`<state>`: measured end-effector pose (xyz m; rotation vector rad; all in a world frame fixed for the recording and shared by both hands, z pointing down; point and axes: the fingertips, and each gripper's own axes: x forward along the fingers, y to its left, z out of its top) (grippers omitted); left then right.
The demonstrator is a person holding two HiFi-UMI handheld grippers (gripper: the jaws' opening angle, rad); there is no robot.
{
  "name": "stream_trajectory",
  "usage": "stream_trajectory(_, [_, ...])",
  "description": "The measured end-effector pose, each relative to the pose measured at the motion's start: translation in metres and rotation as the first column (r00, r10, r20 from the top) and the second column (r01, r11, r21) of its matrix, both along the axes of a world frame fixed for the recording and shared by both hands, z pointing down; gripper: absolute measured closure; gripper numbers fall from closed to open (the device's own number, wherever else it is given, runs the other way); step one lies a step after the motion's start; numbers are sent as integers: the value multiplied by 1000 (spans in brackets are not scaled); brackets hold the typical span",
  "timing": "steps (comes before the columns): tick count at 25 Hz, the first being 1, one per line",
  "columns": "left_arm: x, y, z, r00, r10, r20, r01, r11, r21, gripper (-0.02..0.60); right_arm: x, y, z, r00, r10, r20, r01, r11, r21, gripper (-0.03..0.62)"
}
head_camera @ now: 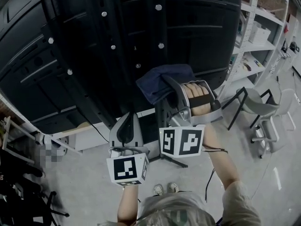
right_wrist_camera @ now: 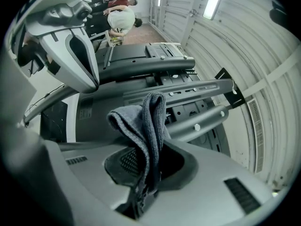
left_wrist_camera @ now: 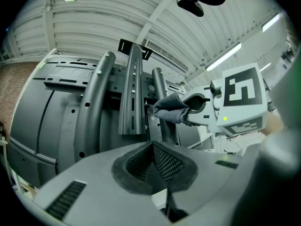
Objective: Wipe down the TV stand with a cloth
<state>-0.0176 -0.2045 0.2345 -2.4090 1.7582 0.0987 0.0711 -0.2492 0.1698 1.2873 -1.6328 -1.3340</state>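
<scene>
Head view: TV stand (head_camera: pixel 155 41), grey floor (head_camera: pixel 84 173)

Your right gripper (head_camera: pixel 171 86) is ahead of your left gripper (head_camera: pixel 127 119) and to its right. The cloth (head_camera: pixel 157 81) sits between its jaws and, as far as the view lets you tell, rests against the stand (head_camera: pixel 149 32) behind the TV (head_camera: pixel 56 36). The left gripper is nearer you, apart from the stand. Shelves (head_camera: pixel 256 32) stand at your right, with a chair (head_camera: pixel 263 102) on the floor (head_camera: pixel 84 192) before them.
</scene>
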Motion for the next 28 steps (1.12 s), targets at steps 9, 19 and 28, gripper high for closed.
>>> stream_trajectory(9, [0,1,30,1000,-17,3,17,998,-57,568,0,5,40,1000,-15,-12,15,998,-67,536])
stream_trajectory(19, [1,1,69,1000,-26,-1,25,993,-116,568,-1,7,101,999,-43,7,44,987,-153,536])
stream_trajectory(28, [6,-2,114,1000,4,-20,-7,987,-158,568,-3,9,153,999,-47,8,48,979,-198,536])
